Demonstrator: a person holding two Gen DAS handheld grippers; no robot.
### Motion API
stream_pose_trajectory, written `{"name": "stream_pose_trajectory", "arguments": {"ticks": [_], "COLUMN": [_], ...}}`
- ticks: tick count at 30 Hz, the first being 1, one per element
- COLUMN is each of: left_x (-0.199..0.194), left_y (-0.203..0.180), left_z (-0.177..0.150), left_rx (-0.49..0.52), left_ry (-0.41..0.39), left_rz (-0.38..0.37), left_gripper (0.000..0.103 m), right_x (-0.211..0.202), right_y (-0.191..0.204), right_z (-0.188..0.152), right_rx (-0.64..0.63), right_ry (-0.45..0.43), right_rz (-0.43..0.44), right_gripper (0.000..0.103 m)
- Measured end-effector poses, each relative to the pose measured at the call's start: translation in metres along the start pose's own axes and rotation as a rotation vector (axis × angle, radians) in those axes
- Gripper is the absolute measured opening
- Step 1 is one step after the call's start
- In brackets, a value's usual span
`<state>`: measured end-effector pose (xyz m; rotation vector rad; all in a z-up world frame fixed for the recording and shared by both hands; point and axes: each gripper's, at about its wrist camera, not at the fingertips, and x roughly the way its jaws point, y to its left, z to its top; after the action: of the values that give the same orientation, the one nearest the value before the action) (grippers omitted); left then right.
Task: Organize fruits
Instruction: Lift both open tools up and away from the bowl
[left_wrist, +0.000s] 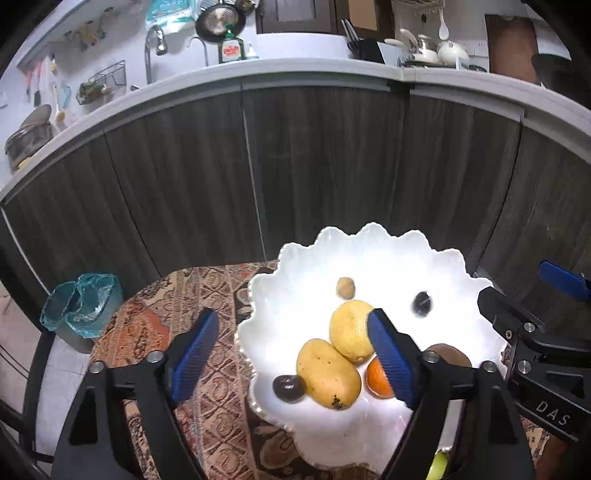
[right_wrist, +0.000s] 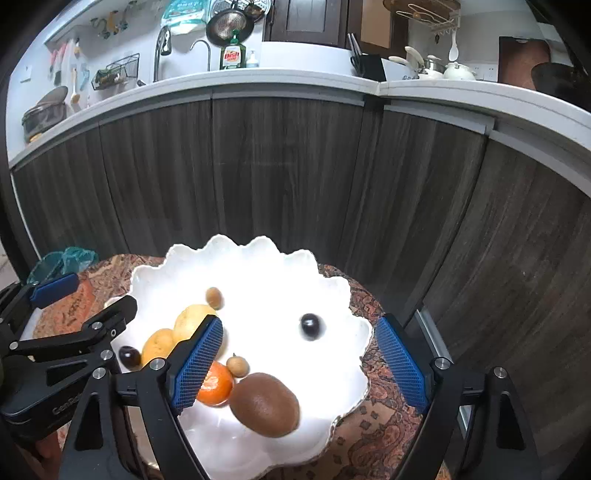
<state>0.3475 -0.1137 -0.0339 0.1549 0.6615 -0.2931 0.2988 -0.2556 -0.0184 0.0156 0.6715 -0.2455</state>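
Fruits, all gathered in a white scalloped bowl on a worktop draped with a patterned red-brown cloth. Nearest the right-wrist camera, a brown kiwi, fuzzy and oval, touching an orange mandarin on its left. Just behind these two, a small tan round fruit, resting against the mandarin. Further left, a yellow mango with dark specks near its lower end, leaning against a rounder yellow lemon behind it. Beside the mango on its left, touching, a dark glossy plum. Toward the far rim, a second small tan fruit, apart from the cluster. Alone on the bare white middle, a second dark plum, slightly blurred, well apart from everything else.

Left tongs spread wide, blue ribbed pads apart, nothing between them pressed; one pad over the cloth, the other over the lemon and mandarin from this view. Right tongs likewise spread wide, empty, one pad in front of the mandarin and mango, the other at the bowl's right rim. Both angled down over the bowl, side by side.

Beyond, dark wood-grain cabinet fronts under a pale kitchen countertop.
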Motion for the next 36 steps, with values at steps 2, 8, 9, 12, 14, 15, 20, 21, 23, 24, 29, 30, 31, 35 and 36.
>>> {"name": "stream_pose_trajectory", "arguments": {"ticks": [2,8,9,12,14,15,20,21,23,24,29,30,31,35,36], "left_x": [-0.011,-0.046,-0.053,-0.064,-0.071,-0.075,-0.093,-0.096,-0.103,-0.104,-0.109,-0.109,-0.108,-0.105,-0.104], "left_y": [0.004,0.011,0.011,0.012,0.012,0.011,0.011,0.011,0.01,0.009,0.005,0.005,0.004,0.004,0.003], "left_z": [-0.001,-0.007,-0.008,-0.012,-0.016,-0.018,-0.028,-0.03,-0.036,-0.037,-0.051,-0.054,-0.057,-0.068,-0.071], "left_rx": [-0.003,-0.002,-0.002,-0.002,0.001,0.001,-0.006,-0.004,-0.007,-0.009,-0.005,-0.006,-0.009,-0.019,-0.019], "left_ry": [-0.014,-0.065,-0.074,-0.078,-0.085,-0.088,-0.104,-0.109,-0.118,-0.119,-0.116,-0.113,-0.106,-0.088,-0.082], "left_rz": [0.009,0.068,0.083,0.113,0.125,0.134,0.145,0.15,0.152,0.149,0.155,0.154,0.152,0.142,0.139], "left_gripper": [0.086,0.093,0.093,0.094,0.094,0.094,0.097,0.097,0.097,0.097,0.098,0.098,0.098,0.098,0.098], "right_x": [-0.007,-0.034,-0.037,-0.05,-0.058,-0.062,-0.076,-0.079,-0.083,-0.084,-0.089,-0.091,-0.092,-0.095,-0.095], "right_y": [0.0,0.004,0.004,0.006,0.007,0.007,0.005,0.004,0.002,0.002,-0.003,-0.004,-0.004,-0.002,-0.002], "right_z": [0.0,-0.004,-0.005,-0.008,-0.01,-0.012,-0.021,-0.023,-0.028,-0.029,-0.038,-0.04,-0.042,-0.051,-0.053], "right_rx": [0.003,-0.008,-0.008,-0.01,-0.007,-0.005,0.007,0.011,0.018,0.021,0.035,0.036,0.035,0.025,0.025], "right_ry": [-0.006,-0.041,-0.045,-0.06,-0.068,-0.073,-0.083,-0.086,-0.088,-0.086,-0.08,-0.08,-0.081,-0.08,-0.078], "right_rz": [0.002,0.003,0.005,0.009,0.011,0.012,0.018,0.017,0.02,0.022,0.03,0.03,0.03,0.025,0.026], "right_gripper": [0.086,0.089,0.09,0.09,0.09,0.09,0.09,0.09,0.09,0.09,0.09,0.09,0.09,0.09,0.09]}}
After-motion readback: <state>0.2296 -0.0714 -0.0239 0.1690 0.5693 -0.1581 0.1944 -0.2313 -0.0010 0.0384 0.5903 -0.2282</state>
